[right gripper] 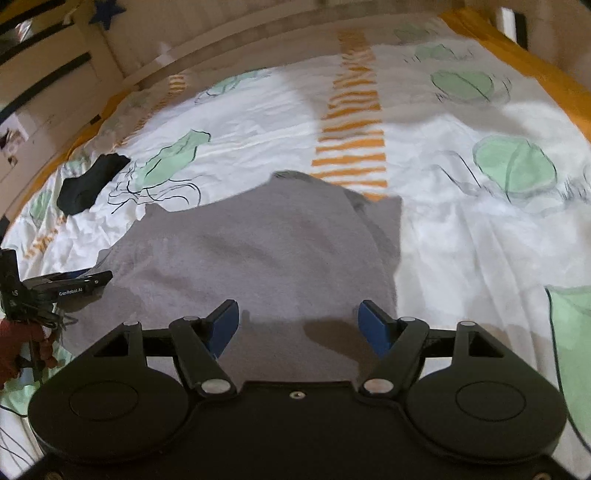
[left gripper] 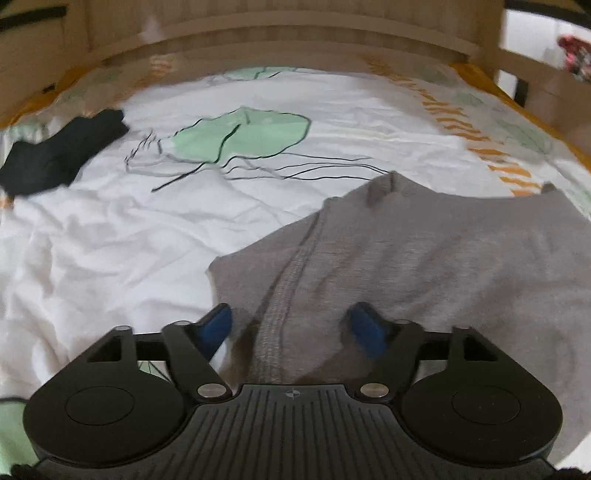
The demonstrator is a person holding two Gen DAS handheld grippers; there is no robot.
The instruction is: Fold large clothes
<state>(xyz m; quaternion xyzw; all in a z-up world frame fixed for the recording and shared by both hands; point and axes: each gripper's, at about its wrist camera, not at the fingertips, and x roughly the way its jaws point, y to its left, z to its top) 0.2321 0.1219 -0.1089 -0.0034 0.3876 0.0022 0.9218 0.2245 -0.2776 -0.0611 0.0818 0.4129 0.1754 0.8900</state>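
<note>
A grey garment (left gripper: 424,258) lies partly folded on the bed; it also shows in the right wrist view (right gripper: 251,251). My left gripper (left gripper: 290,317) is open, its blue pads on either side of a stitched hem at the garment's near left edge. My right gripper (right gripper: 297,317) is open above the garment's near edge, holding nothing. The left gripper also shows at the left edge of the right wrist view (right gripper: 96,278), by the garment's left side.
The bed has a white cover (left gripper: 110,240) printed with green shapes and orange stripes. A dark folded garment (left gripper: 62,151) lies at the far left, also in the right wrist view (right gripper: 90,182). A wooden bed frame (left gripper: 295,33) runs along the far side.
</note>
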